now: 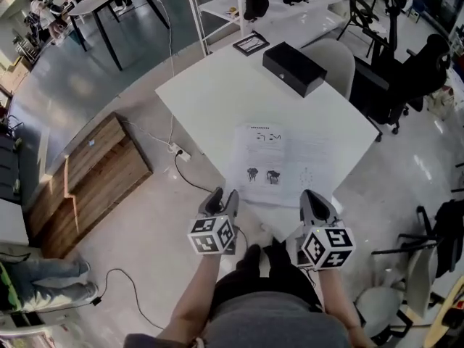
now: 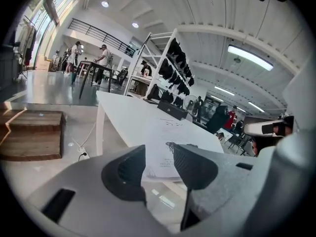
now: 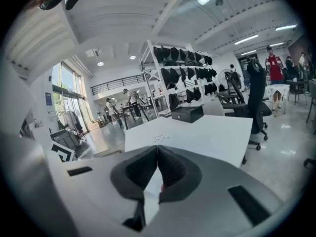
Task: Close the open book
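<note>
The open book (image 1: 279, 162) lies flat with white printed pages near the front edge of the white table (image 1: 210, 93). My left gripper (image 1: 221, 196) hovers just off the book's near left corner, and its jaws stand open with nothing between them. In the left gripper view the book (image 2: 165, 137) shows beyond the gap of that gripper (image 2: 158, 154). My right gripper (image 1: 313, 198) sits at the book's near right corner. Its jaws (image 3: 157, 152) meet at the tips, with the table and the book's page (image 3: 163, 138) ahead; I see nothing held.
A black box (image 1: 293, 67) and a small framed card (image 1: 251, 43) lie at the table's far side. A grey chair (image 1: 333, 56) and black office chairs (image 1: 406, 71) stand to the right. On the floor to the left are a wooden crate (image 1: 87, 180) and a power strip with cable (image 1: 177, 151).
</note>
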